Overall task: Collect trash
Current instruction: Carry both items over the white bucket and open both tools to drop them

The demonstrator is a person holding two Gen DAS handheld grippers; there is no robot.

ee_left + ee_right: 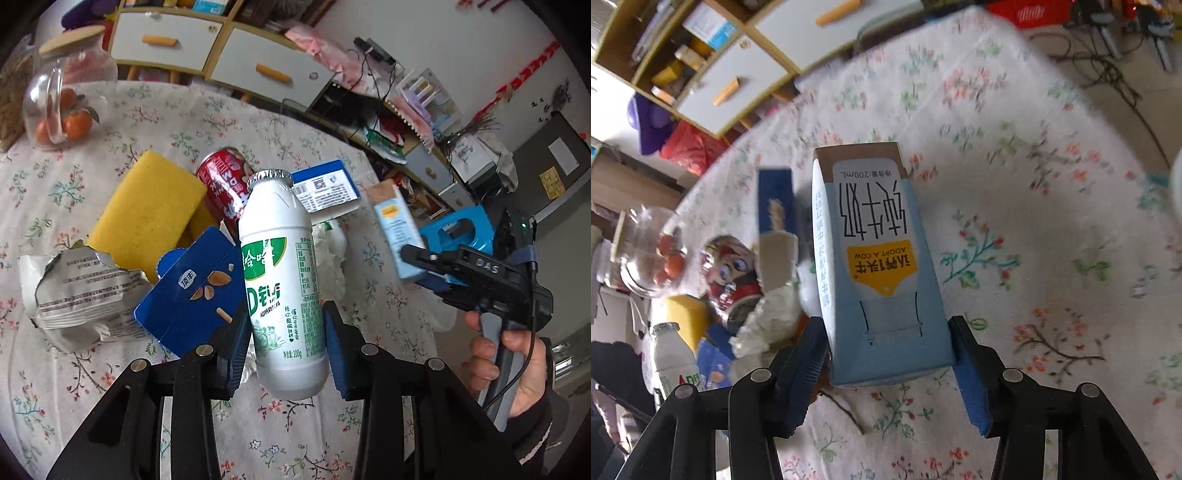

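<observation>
Two pieces of trash are in hand above the floral tablecloth (pixel 155 122). Left gripper (pixel 288 341): jaws closed on the lower body of a white drink bottle (pixel 282 280), foil cap uppermost, bottle held clear of the table. Right gripper (pixel 888 356): jaws closed across the base end of a pale blue milk carton (pixel 882 266), print inverted to the camera; whether it is off the cloth cannot be told. Judged handling: bottle is light, stiff plastic with a smooth, slippery wall, so the straight mid-body suits better than the tapered shoulder. Carton is light and crushable if empty; grip across flat faces near a folded end. Remaining on the table: red can (pixel 225 184), yellow sponge (pixel 147 210), torn wrapper (pixel 74 288), dark blue box (pixel 192 291).
</observation>
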